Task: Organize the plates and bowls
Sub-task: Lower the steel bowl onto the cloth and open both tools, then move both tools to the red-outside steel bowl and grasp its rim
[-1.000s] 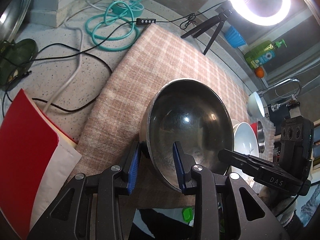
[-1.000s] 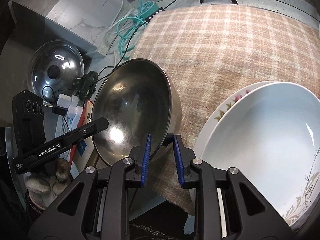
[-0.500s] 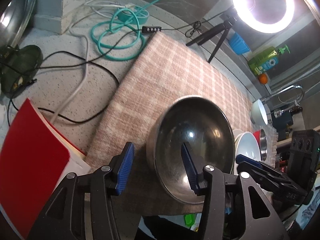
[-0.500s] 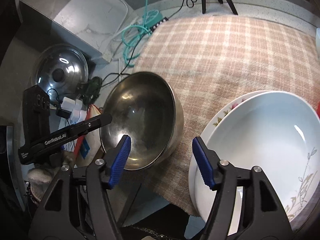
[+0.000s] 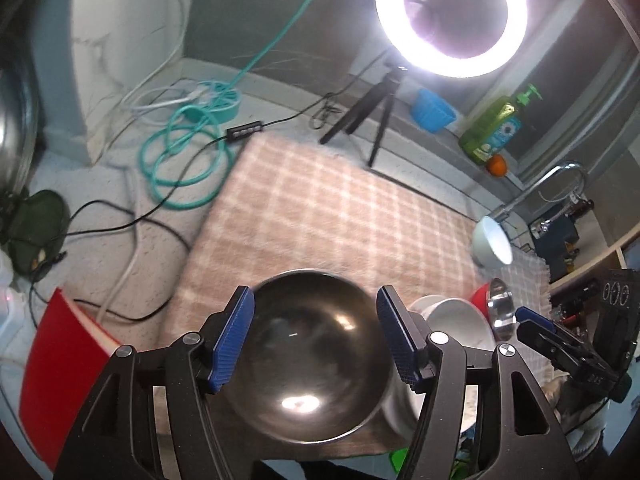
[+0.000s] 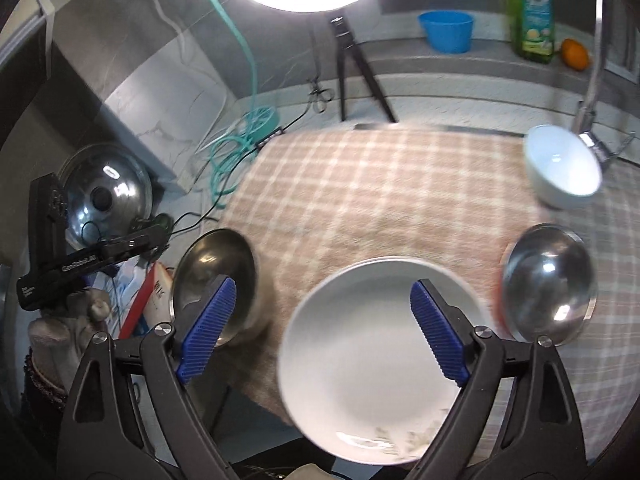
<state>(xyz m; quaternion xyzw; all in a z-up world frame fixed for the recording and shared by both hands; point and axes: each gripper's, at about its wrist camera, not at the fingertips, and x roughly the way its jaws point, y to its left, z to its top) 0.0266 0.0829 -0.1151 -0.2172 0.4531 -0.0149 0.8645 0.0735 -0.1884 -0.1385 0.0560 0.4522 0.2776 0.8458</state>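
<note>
Steel bowl set on cloth; left tongs and right tongs apart, nothing held. Next: white plate judged to be gripped at rim.

steel bowl upright, white plate beside

We see a speckled pale tabletop partly covered by a pink plaid cloth, with marbled grey wall panels behind it. A lit ring light on a small black tripod stands at the back, glaring brightly, and a chrome faucet curves up at the right. On the ledge behind sit a blue cup, a green soap bottle and an orange.
</note>
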